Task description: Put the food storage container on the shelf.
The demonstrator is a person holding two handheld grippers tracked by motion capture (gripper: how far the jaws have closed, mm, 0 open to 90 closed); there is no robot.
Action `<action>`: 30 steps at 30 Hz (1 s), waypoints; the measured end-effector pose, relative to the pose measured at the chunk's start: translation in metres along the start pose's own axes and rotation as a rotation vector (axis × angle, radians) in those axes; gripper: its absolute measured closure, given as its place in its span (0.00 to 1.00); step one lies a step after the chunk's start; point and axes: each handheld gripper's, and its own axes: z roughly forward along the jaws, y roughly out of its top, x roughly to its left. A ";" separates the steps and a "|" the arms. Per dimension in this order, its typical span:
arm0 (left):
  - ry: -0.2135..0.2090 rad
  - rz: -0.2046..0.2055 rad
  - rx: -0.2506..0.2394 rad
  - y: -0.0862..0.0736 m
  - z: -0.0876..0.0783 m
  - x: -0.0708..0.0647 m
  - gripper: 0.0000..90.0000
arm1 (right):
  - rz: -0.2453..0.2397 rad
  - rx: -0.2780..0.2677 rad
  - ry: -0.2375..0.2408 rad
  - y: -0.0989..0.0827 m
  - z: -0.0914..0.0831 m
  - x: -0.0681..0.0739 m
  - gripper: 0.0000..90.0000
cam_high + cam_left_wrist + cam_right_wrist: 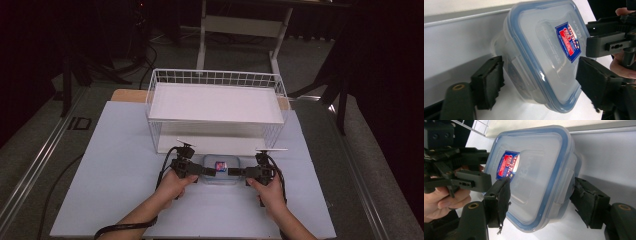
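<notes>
A clear plastic container (220, 170) with a blue-rimmed lid and a red and blue label lies on the white board in front of the wire rack. My left gripper (210, 171) reaches in from its left end and my right gripper (233, 171) from its right end. In the left gripper view the container (544, 57) sits between my jaws (540, 62), whose pads stand close to its sides without clearly pressing. In the right gripper view the container (536, 170) likewise lies between my jaws (541, 182), pads near its rim and side latch. Each gripper is held in a hand.
A white wire rack (215, 77) with a flat white shelf stands just behind the container. The white board (115, 165) covers the table, with bare room to the left and right. Cables trail from both grippers. A desk frame (240, 25) stands on the floor behind.
</notes>
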 end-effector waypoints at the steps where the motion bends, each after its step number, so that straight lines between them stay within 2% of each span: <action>1: 0.005 0.001 0.010 0.001 -0.001 -0.001 0.31 | 0.007 0.003 0.000 0.000 0.000 0.000 0.37; 4: 0.030 0.041 0.017 0.001 -0.005 -0.006 0.38 | 0.010 0.003 -0.006 0.000 0.000 0.001 0.37; 6: 0.040 0.068 0.014 -0.001 -0.006 -0.009 0.38 | 0.001 0.004 -0.017 -0.001 -0.001 0.003 0.38; 9: 0.050 0.070 0.002 -0.005 -0.006 -0.012 0.38 | -0.014 0.006 -0.036 -0.002 -0.002 0.007 0.38; 14: 0.063 0.098 -0.032 -0.012 -0.007 -0.015 0.39 | -0.045 -0.009 -0.050 -0.005 -0.003 0.011 0.39; 18: 0.085 0.121 -0.030 -0.014 -0.008 -0.019 0.39 | -0.068 -0.011 -0.065 -0.006 -0.004 0.014 0.39; 21: 0.089 0.120 -0.035 -0.014 -0.008 -0.020 0.40 | -0.077 -0.009 -0.069 -0.007 -0.005 0.015 0.39; 22: 0.107 0.139 -0.045 -0.017 -0.009 -0.024 0.40 | -0.091 -0.011 -0.072 -0.008 -0.006 0.016 0.40; 25: 0.114 0.120 -0.072 -0.020 -0.010 -0.025 0.42 | -0.095 -0.020 -0.074 -0.010 -0.007 0.017 0.41; 27: 0.114 0.120 -0.072 -0.020 -0.010 -0.025 0.43 | -0.093 -0.022 -0.070 -0.011 -0.008 0.017 0.41; 28: 0.131 0.137 -0.087 -0.023 -0.011 -0.029 0.44 | -0.106 -0.026 -0.079 -0.012 -0.008 0.018 0.42; 30: 0.140 0.136 -0.099 -0.025 -0.012 -0.031 0.46 | -0.113 -0.030 -0.083 -0.013 -0.009 0.020 0.43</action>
